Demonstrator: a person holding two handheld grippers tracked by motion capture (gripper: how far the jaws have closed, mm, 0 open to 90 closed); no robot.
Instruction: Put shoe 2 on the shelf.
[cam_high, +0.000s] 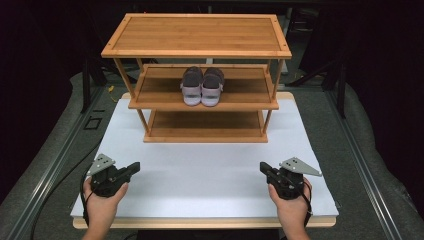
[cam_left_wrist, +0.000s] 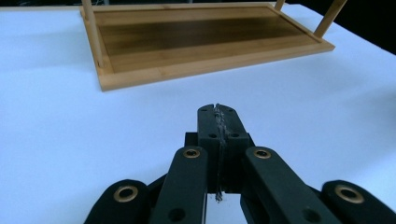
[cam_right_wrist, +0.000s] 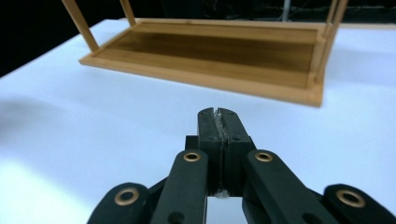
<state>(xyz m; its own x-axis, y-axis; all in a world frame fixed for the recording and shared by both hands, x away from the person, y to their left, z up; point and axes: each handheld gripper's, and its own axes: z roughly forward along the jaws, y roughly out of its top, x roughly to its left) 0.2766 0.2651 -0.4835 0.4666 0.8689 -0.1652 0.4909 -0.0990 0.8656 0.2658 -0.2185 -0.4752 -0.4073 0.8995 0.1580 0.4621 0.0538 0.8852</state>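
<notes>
Two hands at the near edge of the white surface (cam_high: 210, 175) each hold a black gripper, the left gripper (cam_high: 134, 167) and the right gripper (cam_high: 263, 168), both resting low on the surface with jaws pressed fully together and nothing between them, as the left gripper view (cam_left_wrist: 218, 116) and the right gripper view (cam_right_wrist: 218, 117) confirm. Well ahead of both grippers stands a three-tier bamboo shoe rack (cam_high: 197, 52), and on its middle shelf (cam_high: 150, 100), above and beyond the jaw tips and roughly midway between the two grippers, sits a pair of grey and lilac shoes (cam_high: 202, 86), side by side and touching, toes facing the person. The risks from here look plain: either gripper must open before it reaches a shoe, and closed jaws arriving at the toes would likely shove the pair deeper into the shelf; the top shelf overhangs the shoes, so a gripper coming in too high could strike its front rail, and the grey plate on each gripper adds height; the light rack may slide or tip on the smooth surface if bumped; and with the shoes touching, grabbing one could drag the other off the shelf edge
</notes>
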